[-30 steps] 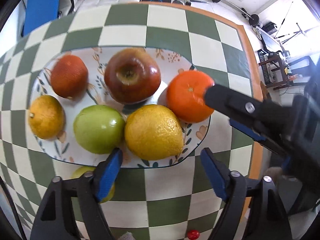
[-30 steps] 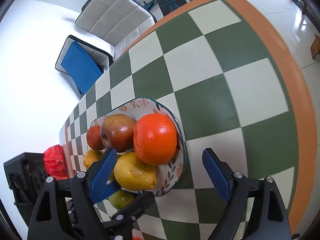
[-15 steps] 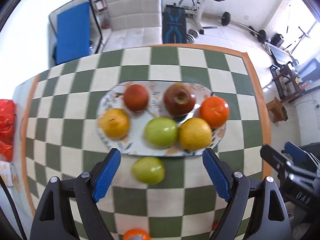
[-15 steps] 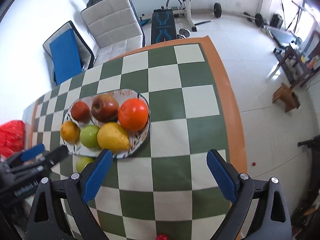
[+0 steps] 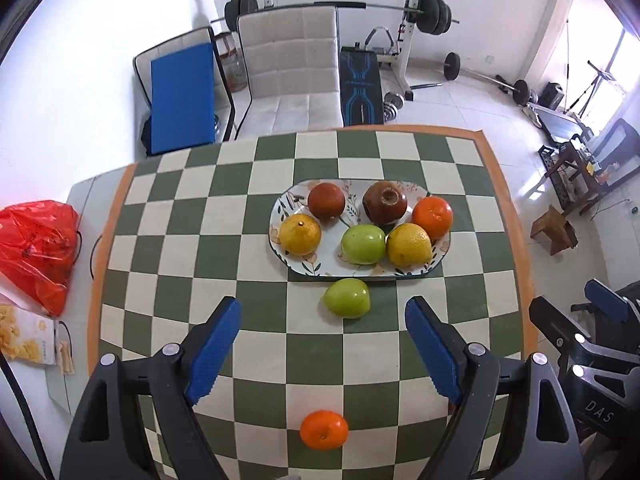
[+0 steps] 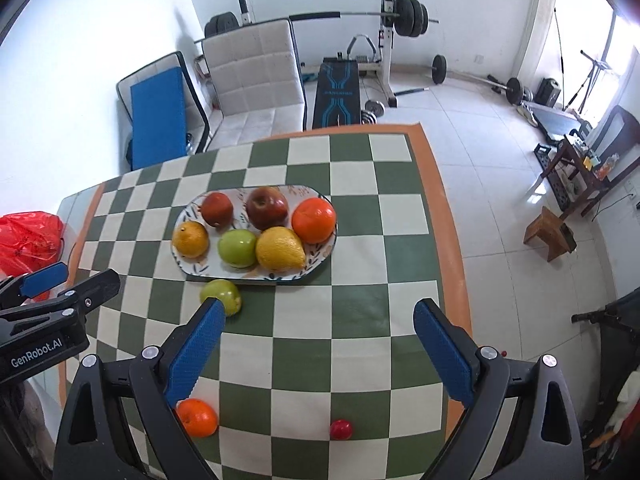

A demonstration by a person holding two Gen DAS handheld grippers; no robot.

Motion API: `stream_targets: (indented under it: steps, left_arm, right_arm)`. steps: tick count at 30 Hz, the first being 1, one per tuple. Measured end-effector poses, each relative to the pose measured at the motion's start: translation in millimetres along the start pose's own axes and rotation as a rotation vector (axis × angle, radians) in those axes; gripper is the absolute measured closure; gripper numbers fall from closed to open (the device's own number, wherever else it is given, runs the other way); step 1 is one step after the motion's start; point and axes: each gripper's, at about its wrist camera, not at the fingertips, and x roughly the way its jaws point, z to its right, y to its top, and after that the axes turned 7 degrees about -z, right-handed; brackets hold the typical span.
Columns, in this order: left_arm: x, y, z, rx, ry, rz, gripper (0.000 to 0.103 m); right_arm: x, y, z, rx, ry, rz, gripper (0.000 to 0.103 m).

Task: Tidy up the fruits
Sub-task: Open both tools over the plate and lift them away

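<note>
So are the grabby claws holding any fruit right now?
No, nothing is held. The left gripper and right gripper are both open and empty, above the green-and-cream checkered table.

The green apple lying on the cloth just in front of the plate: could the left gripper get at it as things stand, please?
Probably yes. The left gripper is open and empty, and the green apple lies ahead between its fingers, apart from the plate, with only bare tablecloth between.
</note>
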Motion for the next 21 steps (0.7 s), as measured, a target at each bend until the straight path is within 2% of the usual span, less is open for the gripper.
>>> stream_targets:
  steps: [12,21]
  left_arm:
    - [-69.2,-30.7,-6.3,0.001,-0.044,0.093,0.019]
    - [-98.8,-47.6,-8.5,0.012,-0.044,0.142,0.019]
  right_arm:
    - [-99.1,-29.6,-22.9,-0.01,0.011,0.115,0.006]
    - [-138.8,-43.9,-27.8,0.009,0.017,0.171,0.006]
